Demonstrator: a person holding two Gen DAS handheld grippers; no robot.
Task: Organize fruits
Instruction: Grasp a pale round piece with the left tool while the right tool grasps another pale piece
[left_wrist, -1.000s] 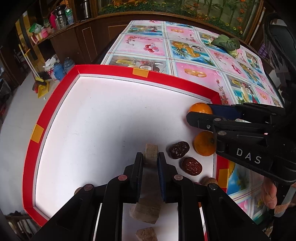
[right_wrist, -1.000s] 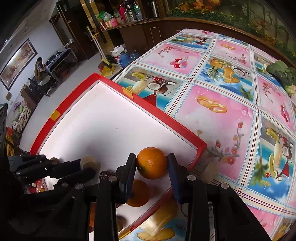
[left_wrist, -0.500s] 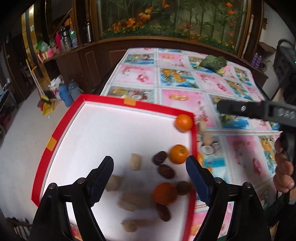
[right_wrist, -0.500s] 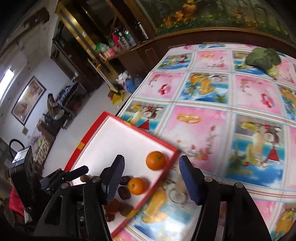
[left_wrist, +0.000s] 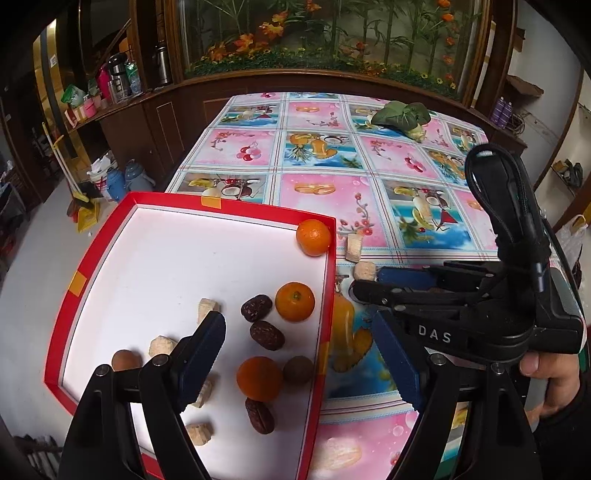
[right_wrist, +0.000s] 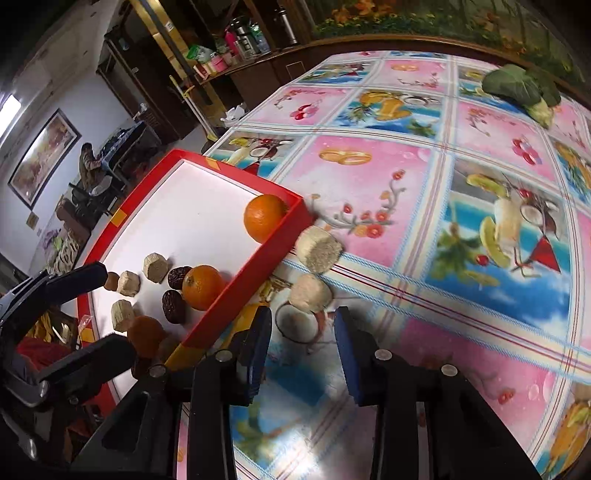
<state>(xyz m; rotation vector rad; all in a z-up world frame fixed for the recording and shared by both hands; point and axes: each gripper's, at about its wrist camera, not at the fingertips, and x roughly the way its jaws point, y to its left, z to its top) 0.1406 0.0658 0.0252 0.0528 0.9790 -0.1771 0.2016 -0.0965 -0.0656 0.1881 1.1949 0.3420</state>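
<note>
A red-rimmed white tray holds three oranges: one in the far right corner, one mid-right, one nearer. Dark dates, brown nuts and beige chunks lie among them. Two beige chunks lie on the tablecloth just outside the tray's right rim. My left gripper is open and empty above the tray's near right part. My right gripper is open and empty over the tablecloth, just short of the nearer chunk; it also shows in the left wrist view.
The table has a patterned fruit-print cloth. A green leafy vegetable lies at the far end. The tray overhangs the table's left edge. Wooden cabinets and a floor with bottles lie to the left.
Both grippers have opened and drawn back. The left let go of a beige chunk, the right let go of an orange in the tray's far corner; the right then dropped towards the loose chunks.
</note>
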